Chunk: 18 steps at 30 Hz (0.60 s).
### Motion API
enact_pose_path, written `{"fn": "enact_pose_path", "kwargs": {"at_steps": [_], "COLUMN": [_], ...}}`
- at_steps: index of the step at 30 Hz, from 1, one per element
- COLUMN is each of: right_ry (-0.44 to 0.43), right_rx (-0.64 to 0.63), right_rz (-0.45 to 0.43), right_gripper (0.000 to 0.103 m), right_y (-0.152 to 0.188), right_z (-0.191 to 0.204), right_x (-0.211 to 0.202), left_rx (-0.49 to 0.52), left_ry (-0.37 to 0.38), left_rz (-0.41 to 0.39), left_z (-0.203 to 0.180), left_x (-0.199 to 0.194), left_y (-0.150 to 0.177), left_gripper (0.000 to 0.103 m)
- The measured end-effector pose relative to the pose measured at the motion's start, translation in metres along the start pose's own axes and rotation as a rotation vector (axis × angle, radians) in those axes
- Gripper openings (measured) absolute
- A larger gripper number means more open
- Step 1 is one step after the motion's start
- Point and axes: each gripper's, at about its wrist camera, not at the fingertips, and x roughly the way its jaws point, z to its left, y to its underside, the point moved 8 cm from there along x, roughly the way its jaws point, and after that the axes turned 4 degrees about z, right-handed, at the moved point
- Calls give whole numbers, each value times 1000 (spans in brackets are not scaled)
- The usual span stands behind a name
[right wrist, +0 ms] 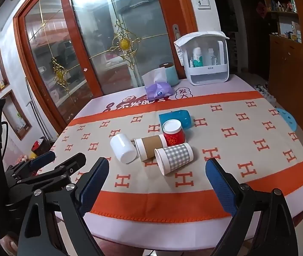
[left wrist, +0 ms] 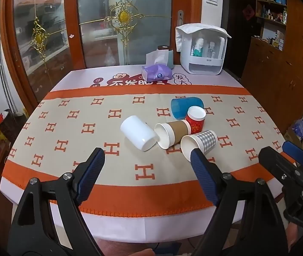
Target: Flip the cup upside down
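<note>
Several cups cluster mid-table. A white cup (left wrist: 138, 132) (right wrist: 123, 148), a brown-sleeved paper cup (left wrist: 172, 131) (right wrist: 150, 147), a grey checked paper cup (left wrist: 199, 143) (right wrist: 174, 156) and a blue cup (left wrist: 186, 106) (right wrist: 177, 117) lie on their sides. A red cup (left wrist: 195, 118) (right wrist: 173, 132) stands with a white disc on top. My left gripper (left wrist: 147, 160) (right wrist: 59, 160) is open and empty above the near table edge. My right gripper (right wrist: 158, 170) (left wrist: 283, 151) is open and empty, to the right of the left one.
The table carries an orange-bordered cloth (left wrist: 70, 128) with an H pattern. At the back stand a purple tissue pack (left wrist: 156, 72), a teal canister (left wrist: 169, 57) and a white storage box (left wrist: 203, 49). Glass doors stand behind, wooden cabinets to the right.
</note>
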Motion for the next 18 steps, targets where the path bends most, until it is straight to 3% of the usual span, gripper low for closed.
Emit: {"fn": "enact_pose_path", "kwargs": {"at_steps": [18], "right_ry": [14], "right_rx": [8], "right_rz": [26], "right_gripper": [93], "right_y": [5], "right_z": [-11], "right_x": [18], "left_rx": [-5], "left_ry": [46], "left_rz": [44], "left_z": [0], "left_x": [11], "left_y": [4], "left_gripper": [81]}}
